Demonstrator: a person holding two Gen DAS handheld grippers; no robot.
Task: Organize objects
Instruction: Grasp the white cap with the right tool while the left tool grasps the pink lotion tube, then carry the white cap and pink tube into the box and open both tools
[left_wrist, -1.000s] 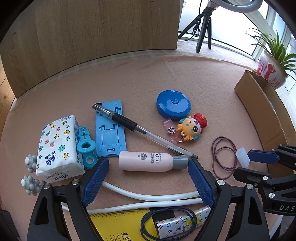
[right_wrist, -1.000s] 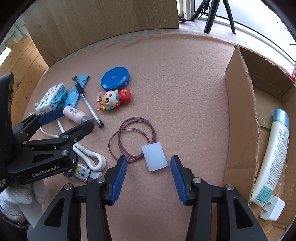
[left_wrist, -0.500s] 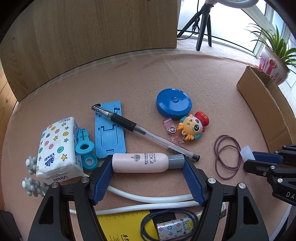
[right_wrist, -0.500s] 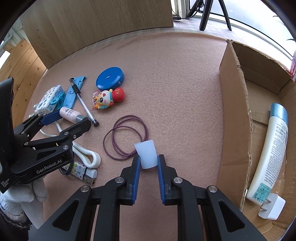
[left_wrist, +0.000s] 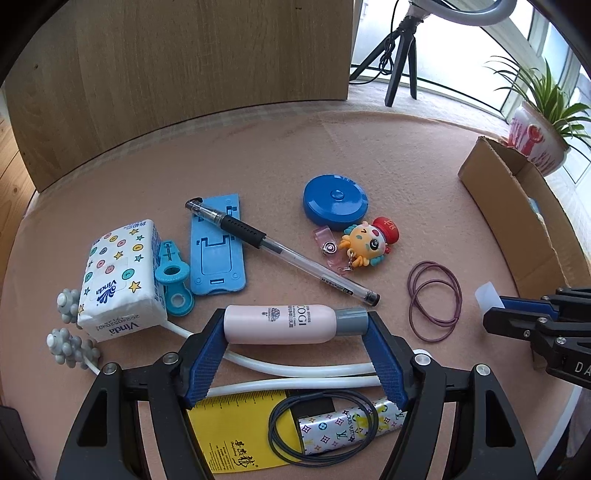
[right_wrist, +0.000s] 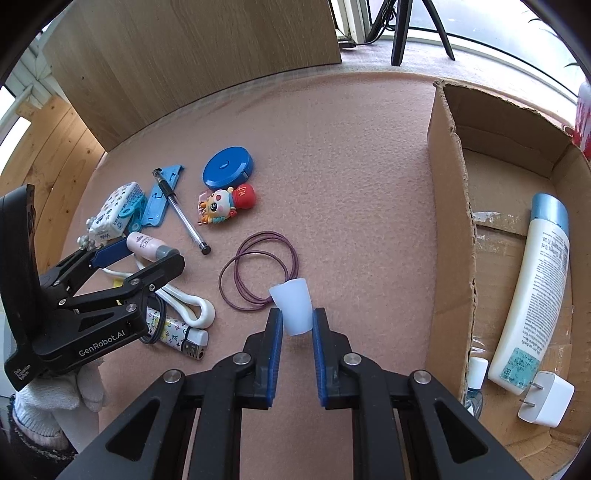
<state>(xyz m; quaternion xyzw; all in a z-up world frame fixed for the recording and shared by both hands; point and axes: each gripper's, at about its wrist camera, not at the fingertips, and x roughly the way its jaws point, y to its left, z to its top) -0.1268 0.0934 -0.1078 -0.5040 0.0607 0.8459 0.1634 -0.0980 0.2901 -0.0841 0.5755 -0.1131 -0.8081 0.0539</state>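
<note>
We judge that we are in the pick-up step of the tidying, with both grippers loaded at once. Our left gripper (left_wrist: 295, 328) is spread wide and clamped end to end on the pink bottle (left_wrist: 280, 324), one blue pad on its base and the other on its grey cap; the bottle lies crosswise just beside the tip of the gel pen (left_wrist: 280, 249), and whether it is clear of the felt mat (right_wrist: 351, 166) we cannot tell. Our right gripper (right_wrist: 297, 325) is nearly closed on a small translucent white cap (right_wrist: 291, 308), pinched by its narrow end and hanging at the edge of the purple hair ties (right_wrist: 258, 275). The cardboard box (right_wrist: 448, 206) stands just to the right and already holds a white lotion bottle (right_wrist: 532, 291) and a white plug adapter (right_wrist: 546, 402), so the next move, as we see it, calls for lifting each piece straight up, carrying it over the near wall and letting go inside. The cap goes first, being the nearer, and the risk is snagging the hair ties on the way up. As for writing, the pink bottle reads "COGI" in part, the tissue pack (left_wrist: 122, 277) says "Vinda", the patterned lighter (left_wrist: 343, 430) carries a Louis Vuitton monogram print, the yellow ruler (left_wrist: 236, 428) bears Chinese characters too small to read, and the left gripper's body is marked "GenRobot.AI".
</note>
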